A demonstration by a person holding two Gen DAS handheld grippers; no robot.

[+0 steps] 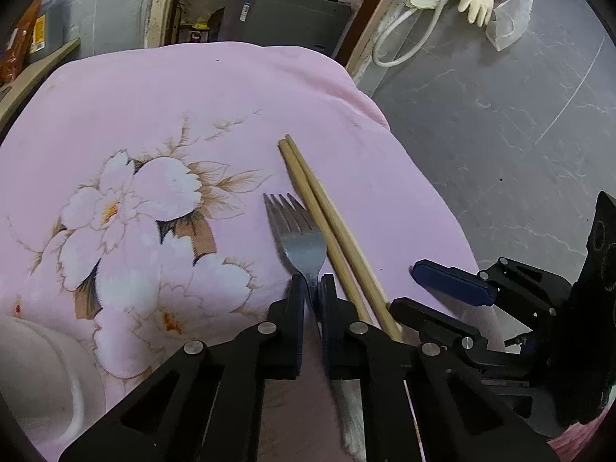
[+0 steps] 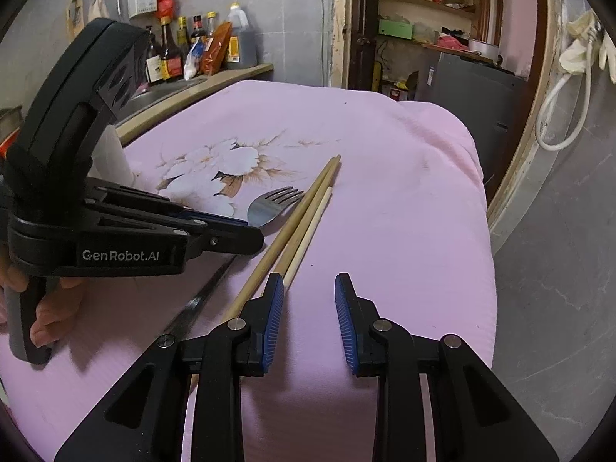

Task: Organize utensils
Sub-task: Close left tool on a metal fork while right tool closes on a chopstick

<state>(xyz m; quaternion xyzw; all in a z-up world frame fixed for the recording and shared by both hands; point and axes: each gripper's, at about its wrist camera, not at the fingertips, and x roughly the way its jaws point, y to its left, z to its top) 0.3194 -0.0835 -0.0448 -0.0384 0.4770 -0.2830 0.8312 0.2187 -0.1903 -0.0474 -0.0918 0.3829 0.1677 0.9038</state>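
Note:
A steel fork [image 1: 298,235] lies on the pink flowered cloth [image 1: 154,115], tines pointing away. My left gripper [image 1: 312,285] is shut on the fork's neck. A pair of wooden chopsticks [image 1: 327,223] lies just right of the fork, side by side. In the right wrist view the left gripper [image 2: 246,231] holds the fork [image 2: 269,206] at the left, and the chopsticks [image 2: 304,215] run past the left finger of my right gripper [image 2: 308,288]. The right gripper is open and empty, just right of the chopsticks, and also shows in the left wrist view [image 1: 431,288].
A white cup [image 1: 42,377] stands at the near left of the cloth. The cloth's right edge [image 2: 473,192] drops off to a grey tiled floor [image 1: 500,134]. A counter with sauce bottles [image 2: 192,46] lies behind at the left.

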